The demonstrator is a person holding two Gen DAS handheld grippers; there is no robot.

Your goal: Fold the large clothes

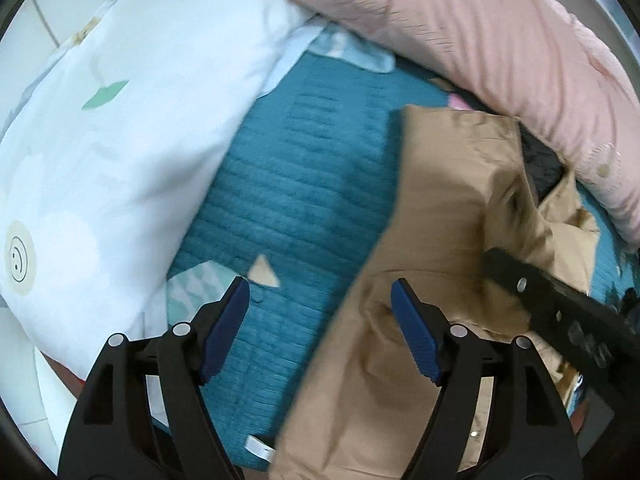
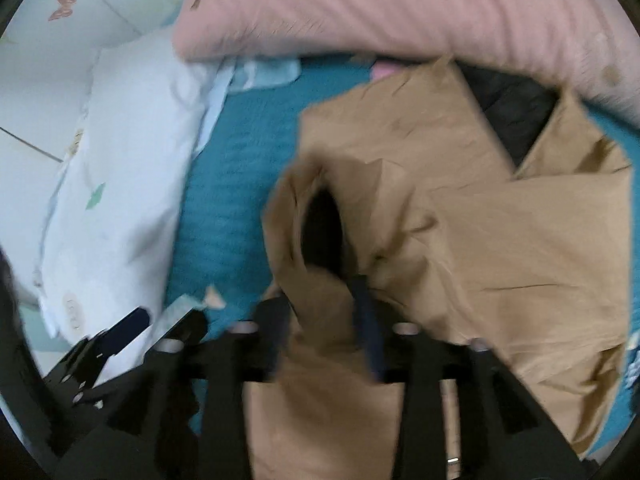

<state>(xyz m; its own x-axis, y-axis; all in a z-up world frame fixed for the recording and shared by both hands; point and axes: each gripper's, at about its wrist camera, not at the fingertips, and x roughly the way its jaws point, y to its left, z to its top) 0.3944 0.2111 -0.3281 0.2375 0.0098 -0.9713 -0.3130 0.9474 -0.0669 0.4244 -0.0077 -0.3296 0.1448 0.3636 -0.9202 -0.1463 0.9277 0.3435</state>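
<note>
The left gripper (image 1: 320, 304) points steeply down with its blue-padded fingers (image 1: 226, 328) spread wide and nothing between them. Under the gap lies the teal quilted bedspread (image 1: 304, 184). The right-hand finger hangs over the near edge of the large tan fabric garment (image 1: 440, 208), which lies spread on the bed from that finger outward and beyond; whether the pad touches the cloth cannot be told.

Beside the left-hand finger, a small beige triangle patch (image 1: 262, 272) shows on the bedspread. Farther to that side rests a white pillow with a smiley print (image 1: 112, 152). Beyond the fingertips, at the far end of the bed, lies a pink ribbed duvet (image 1: 500, 44). A black bar of the other tool (image 1: 560, 300) crosses the tan cloth off to the right.

The right gripper (image 2: 324, 312) is blurred. Its fingers (image 2: 366, 320) stand partly apart, and a bunched fold of the tan garment (image 2: 480, 220) rises between them with a dark opening just past the tips; whether the pads press on the fold cannot be told. The garment spreads from the fingers to the right and ahead. A black piece of clothing (image 2: 516, 112) shows beyond it, under the pink duvet (image 2: 400, 4). The white pillow (image 2: 124, 184) lies well off to the left, with the left tool's blue pad (image 2: 128, 328) in front of it.
</note>
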